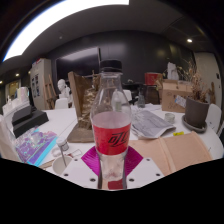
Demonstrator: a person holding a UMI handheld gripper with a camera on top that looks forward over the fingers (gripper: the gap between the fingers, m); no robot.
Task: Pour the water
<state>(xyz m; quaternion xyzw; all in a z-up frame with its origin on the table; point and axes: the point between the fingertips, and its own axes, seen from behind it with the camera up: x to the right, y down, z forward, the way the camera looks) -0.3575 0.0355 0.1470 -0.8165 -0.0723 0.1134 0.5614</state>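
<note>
A clear plastic bottle (111, 125) with a dark cap and red label is standing over a white surface (70, 125); the jaws' state is hidden.

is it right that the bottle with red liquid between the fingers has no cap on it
Not quite: the bottle still has its dark cap on, as the gripper view shows. It does hold red liquid and does stand between the fingers.

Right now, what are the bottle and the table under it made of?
Clear bottle with a red label and dark cap: looks like thin glossy plastic, see-through above the label. White table: smooth, matte white top, probably laminate; uncertain. The gripper has the bottle between its fingers.
</note>
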